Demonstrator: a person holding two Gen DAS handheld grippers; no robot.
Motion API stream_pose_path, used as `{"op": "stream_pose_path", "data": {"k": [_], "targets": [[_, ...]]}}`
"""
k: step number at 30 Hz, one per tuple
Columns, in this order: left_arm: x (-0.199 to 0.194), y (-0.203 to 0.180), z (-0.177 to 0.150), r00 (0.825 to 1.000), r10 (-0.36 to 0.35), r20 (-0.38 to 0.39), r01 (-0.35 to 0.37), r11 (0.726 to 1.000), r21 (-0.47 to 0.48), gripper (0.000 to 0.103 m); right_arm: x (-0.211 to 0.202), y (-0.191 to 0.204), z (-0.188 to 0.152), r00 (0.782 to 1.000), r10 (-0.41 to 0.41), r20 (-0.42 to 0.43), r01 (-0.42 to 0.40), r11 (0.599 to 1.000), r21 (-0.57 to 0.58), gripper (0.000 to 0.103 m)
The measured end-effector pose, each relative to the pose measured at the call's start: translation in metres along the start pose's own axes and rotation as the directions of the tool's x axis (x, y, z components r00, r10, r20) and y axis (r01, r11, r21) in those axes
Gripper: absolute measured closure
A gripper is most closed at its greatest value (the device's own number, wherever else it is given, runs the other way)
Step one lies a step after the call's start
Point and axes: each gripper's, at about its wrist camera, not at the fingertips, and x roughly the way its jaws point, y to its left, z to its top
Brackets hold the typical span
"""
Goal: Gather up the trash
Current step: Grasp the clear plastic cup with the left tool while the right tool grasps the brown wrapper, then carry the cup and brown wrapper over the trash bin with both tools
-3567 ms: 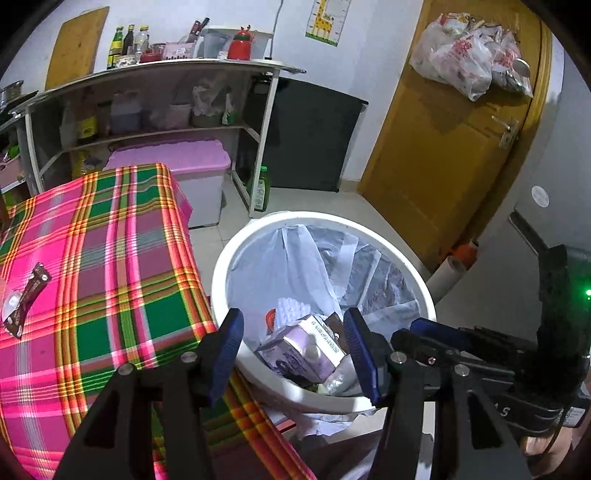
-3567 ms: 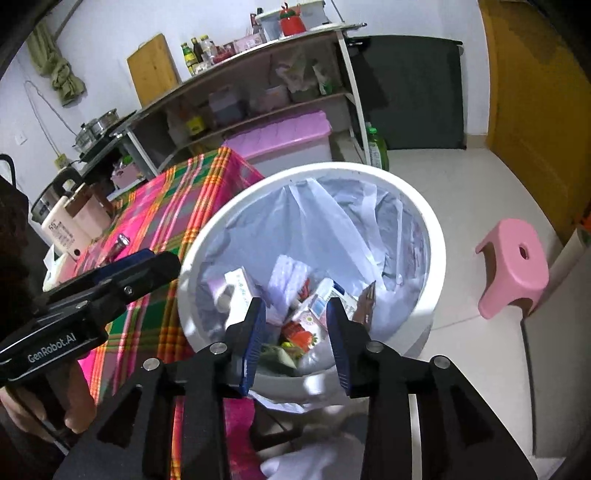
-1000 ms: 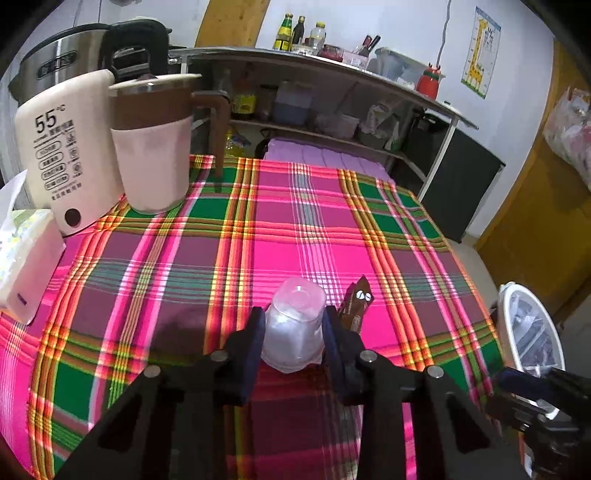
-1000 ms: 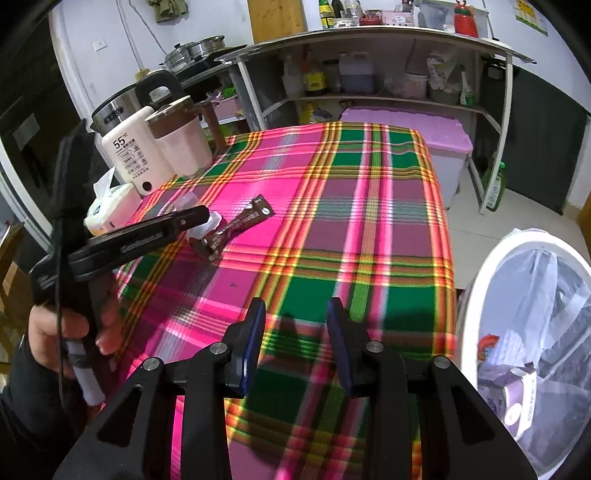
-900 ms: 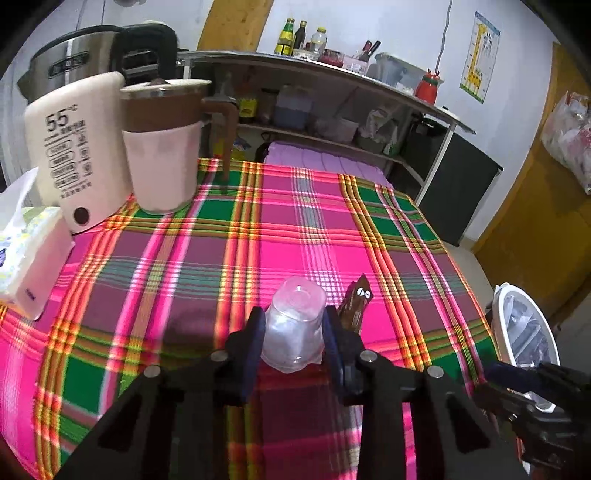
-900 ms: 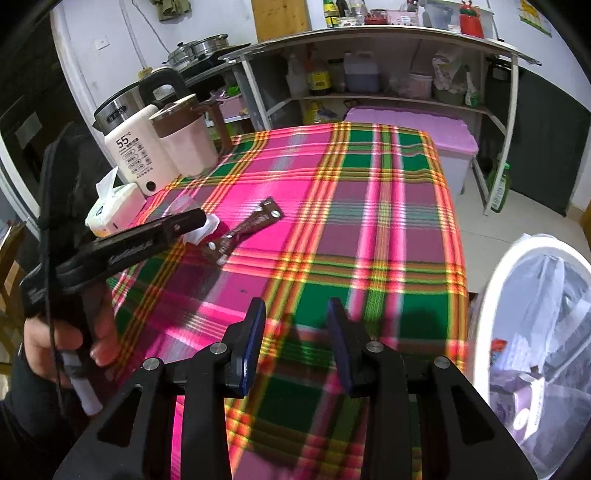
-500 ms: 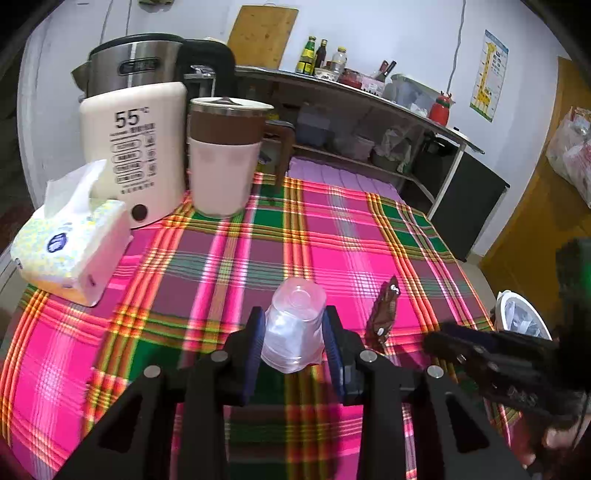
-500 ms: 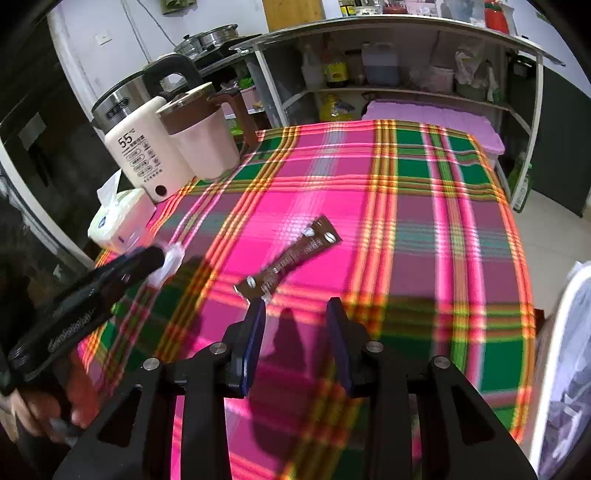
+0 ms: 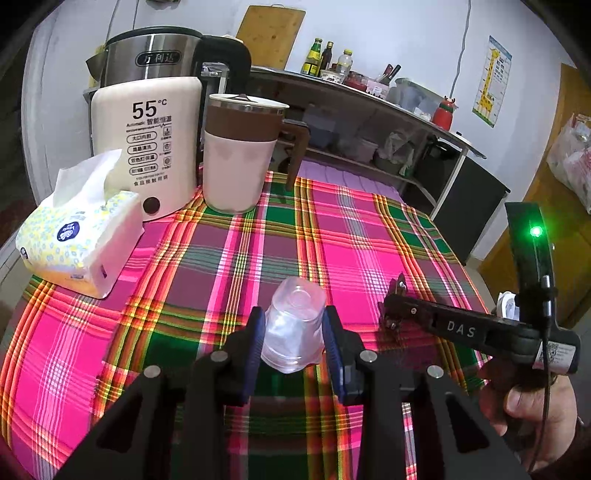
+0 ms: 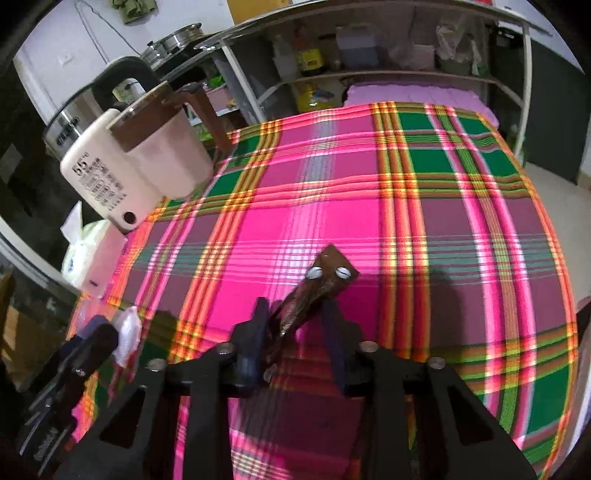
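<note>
Wrapper (image 10: 314, 291): long brown snack wrapper with two white marks near its far end, lying on the tablecloth; long axis from about 7 o'clock to 1 o'clock in the right wrist view, flared far end toward 1 o'clock, near end between the right jaws.
Right gripper (image 10: 295, 328): jaws just been closing, wrapper between them; left pad against the wrapper's edge, contact at the right pad not clear.
Cup (image 9: 294, 325): clear plastic cup, crumpled, base pointing away toward 12 o'clock, mouth toward the camera; long axis along the fingers.
Left gripper (image 9: 294, 341): narrow opening, both blue pads pressed on the cup's sides.
Relation: in the left wrist view, right gripper (image 9: 391, 314) at 3 o'clock of the cup, near but apart.
Surface: table under a plaid tablecloth (image 9: 229, 258) in pink, green and orange.
Far corner, about 10 o'clock: tissue pack (image 9: 79, 240), white warmer marked 55 (image 9: 147, 144), steel kettle (image 9: 155, 55) behind it, pink jug with brown band (image 9: 242, 155).
Room: shelf unit (image 9: 369, 110) with bottles at 1 o'clock, cutting board (image 9: 271, 35) against the white wall, giraffe poster (image 9: 491, 81), wooden door (image 9: 569, 184) at 3 o'clock.
Hand (image 9: 532, 410): wrapped round the right gripper's handle, at 4 o'clock.
</note>
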Motion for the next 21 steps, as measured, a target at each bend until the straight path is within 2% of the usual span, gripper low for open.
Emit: {"op": "stream_pose_path", "data": {"k": [6, 21], "targets": [[0.0, -0.006, -0.001, 1.0, -0.001, -0.005, 0.001, 1.0, 0.008, 0.07, -0.012, 0.003, -0.009, 1.0, -0.011, 0.004, 0.011, 0.998, -0.059, 0.09], [-0.019, -0.047, -0.027, 0.999, -0.023, -0.031, 0.024, 0.999, 0.026, 0.07, -0.08, -0.015, -0.056, 0.998, 0.018, 0.067, -0.011, 0.995, -0.101, 0.092]]}}
